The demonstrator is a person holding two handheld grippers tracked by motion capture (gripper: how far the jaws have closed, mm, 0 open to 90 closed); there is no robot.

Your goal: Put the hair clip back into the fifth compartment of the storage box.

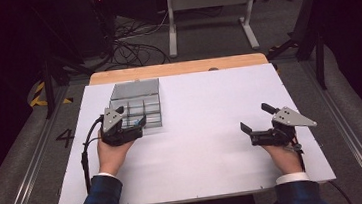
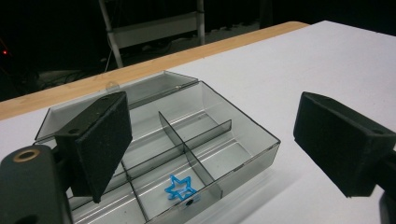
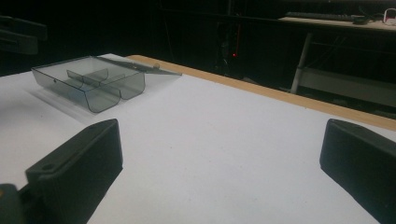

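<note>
Over the near edge of the clear box (image 1: 135, 104), my left gripper (image 1: 133, 117) hangs with jaws spread wide, nothing between them. One blue star (image 2: 180, 188) lies flat in a near compartment, so I judge the drop as done. Next move: back the left gripper away without clipping the box wall. My right gripper (image 1: 254, 120) sits well apart at the right on the white table (image 1: 204, 104), jaws wide, holding nothing. Count: one box, lid open flat behind it; one star; two grippers.
</note>
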